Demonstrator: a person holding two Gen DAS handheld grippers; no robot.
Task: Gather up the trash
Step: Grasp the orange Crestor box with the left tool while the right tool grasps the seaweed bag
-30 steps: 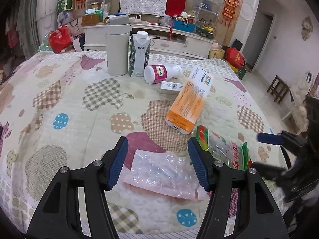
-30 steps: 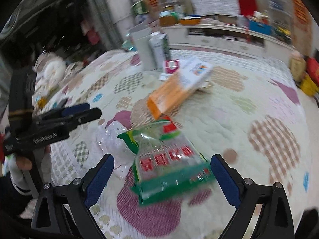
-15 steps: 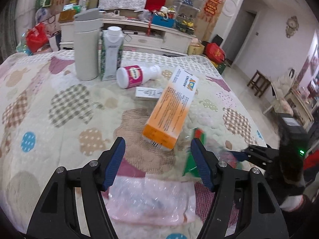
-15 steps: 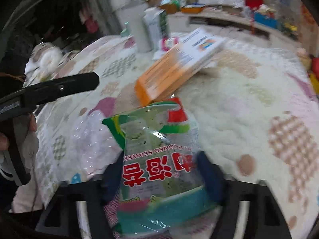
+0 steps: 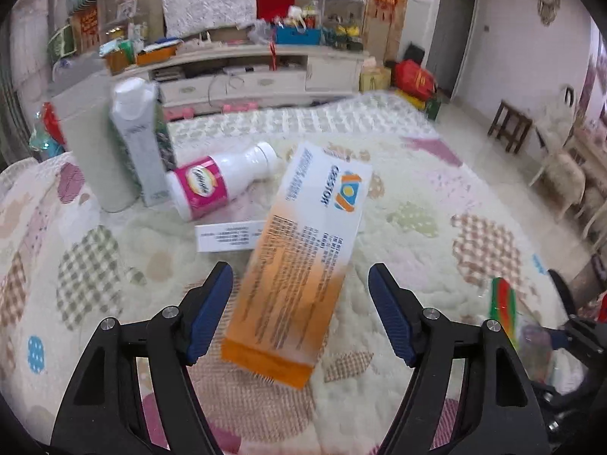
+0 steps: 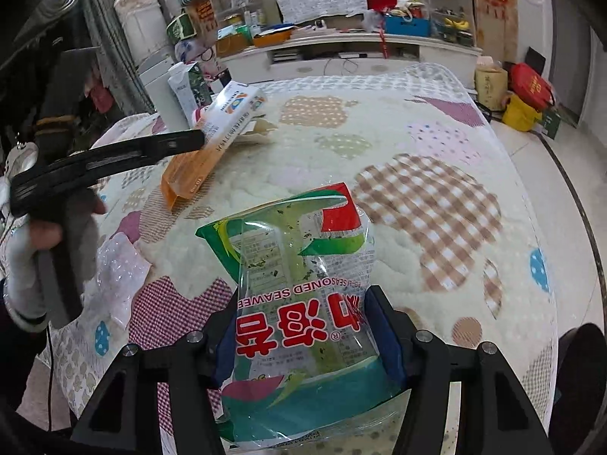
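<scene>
Right wrist view shows the right gripper at the bottom middle of the frame, squeezed shut on a seaweed bag. Its blue fingers press on both sides of the crinkly see-through bag, which sticks up toward the middle of the frame with its red letters upside down. Under it is a soft quilt with patchy shapes. At the lower left lies a clear plastic wrapper, flat on the quilt. At the left edge a hand holds the other tool.

Left wrist view shows the left gripper at the bottom, wide open and holding nothing. An orange and white box sits in the middle of the frame, and its near end lies between the two blue fingers; I cannot tell if they touch it. Just behind the box, a small white box lies flat. A white bottle with a pink label lies on its side in the upper left. Beside it stand a milk carton and a tall pale flask. The seaweed bag shows at the right edge, blurry.
</scene>
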